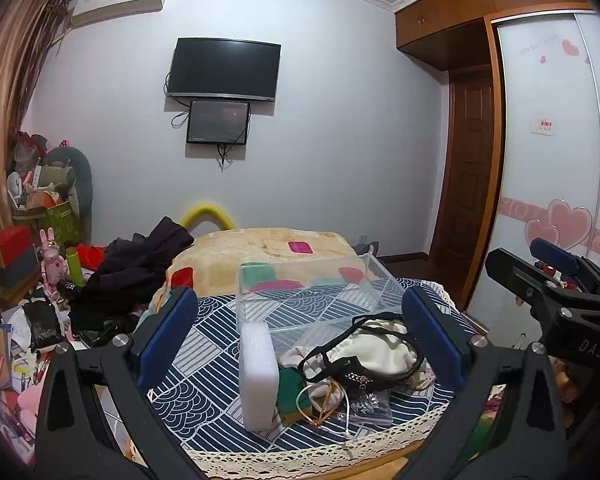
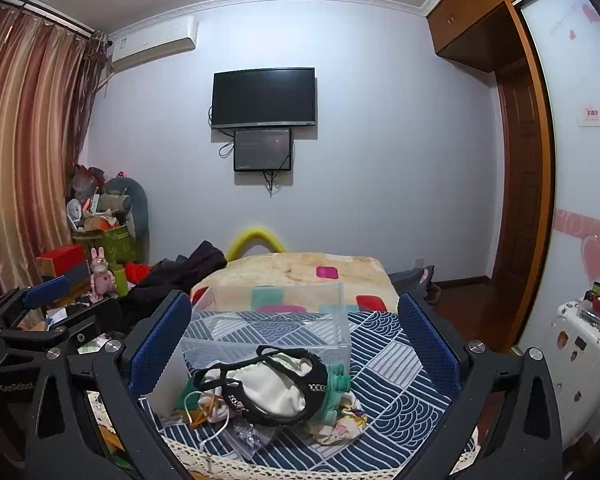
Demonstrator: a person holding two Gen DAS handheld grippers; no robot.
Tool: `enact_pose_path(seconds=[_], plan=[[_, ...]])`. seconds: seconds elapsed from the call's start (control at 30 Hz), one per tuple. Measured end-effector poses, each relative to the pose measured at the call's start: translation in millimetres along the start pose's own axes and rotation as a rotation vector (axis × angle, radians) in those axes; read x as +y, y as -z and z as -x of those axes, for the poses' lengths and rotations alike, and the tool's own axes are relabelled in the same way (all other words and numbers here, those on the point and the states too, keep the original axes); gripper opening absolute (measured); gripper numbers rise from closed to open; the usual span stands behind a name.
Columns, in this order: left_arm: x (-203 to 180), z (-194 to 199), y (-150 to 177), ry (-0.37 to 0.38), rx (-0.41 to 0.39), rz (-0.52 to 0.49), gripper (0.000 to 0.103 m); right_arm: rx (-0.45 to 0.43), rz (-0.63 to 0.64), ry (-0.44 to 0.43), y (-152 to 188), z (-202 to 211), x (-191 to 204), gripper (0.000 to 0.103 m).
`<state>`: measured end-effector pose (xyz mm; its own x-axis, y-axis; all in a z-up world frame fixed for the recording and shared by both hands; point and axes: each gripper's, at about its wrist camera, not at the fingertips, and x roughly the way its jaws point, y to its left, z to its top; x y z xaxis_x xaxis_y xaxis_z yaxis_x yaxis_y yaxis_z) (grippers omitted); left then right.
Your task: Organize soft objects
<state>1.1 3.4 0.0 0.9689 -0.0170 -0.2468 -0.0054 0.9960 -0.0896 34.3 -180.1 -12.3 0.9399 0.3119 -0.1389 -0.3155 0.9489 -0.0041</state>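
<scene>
Both the left gripper (image 1: 300, 340) and right gripper (image 2: 296, 344) hang with jaws spread wide and empty over the pile of soft items (image 1: 364, 356) lying just before the clear plastic box (image 1: 312, 292). Only the left view shows the white foam block (image 1: 258, 376) whole; only the right shows the white suitcase (image 2: 580, 360).

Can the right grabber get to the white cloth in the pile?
Probably yes. The right gripper is open and pointed at the pile, and the white cloth lies on top. Only a black strap loops around it, and the clear box stands behind it, not in front.
</scene>
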Motion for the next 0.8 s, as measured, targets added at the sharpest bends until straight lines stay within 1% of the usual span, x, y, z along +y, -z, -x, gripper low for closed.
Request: enact_pose_path(seconds=[0.8], plan=[[0.1,0.8,-0.8,-0.002,-0.006,0.001,0.103,-0.005,-0.002,-0.006,-0.9,0.9,0.6,0.103]])
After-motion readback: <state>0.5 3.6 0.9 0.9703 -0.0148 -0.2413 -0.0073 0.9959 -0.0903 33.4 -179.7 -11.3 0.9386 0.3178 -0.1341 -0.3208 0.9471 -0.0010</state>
